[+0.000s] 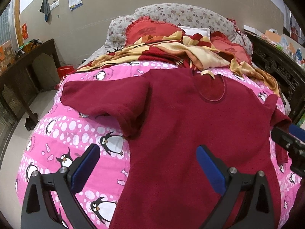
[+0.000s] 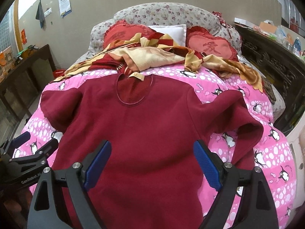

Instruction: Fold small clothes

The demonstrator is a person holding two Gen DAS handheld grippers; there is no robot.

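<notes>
A dark red short-sleeved top (image 1: 190, 122) (image 2: 144, 129) lies spread flat on the pink penguin quilt (image 1: 80, 129) (image 2: 270, 148), neckline toward the pillows, both sleeves out to the sides. My left gripper (image 1: 148, 150) hovers open over the top's left side near its hem, nothing between its blue pads. My right gripper (image 2: 152, 147) stands open above the lower middle of the top, also holding nothing. Each gripper shows at the edge of the other's view: the right one (image 1: 291, 139), the left one (image 2: 32, 148).
A crumpled yellow-and-red blanket (image 1: 171, 51) (image 2: 152, 57) lies just beyond the neckline, with red heart cushions (image 2: 211, 45) and floral pillows (image 1: 181, 13) behind. Dark carved wooden furniture (image 2: 270, 61) flanks the bed's right side; a dark table (image 1: 28, 63) stands left, with floor (image 1: 22, 122) below it.
</notes>
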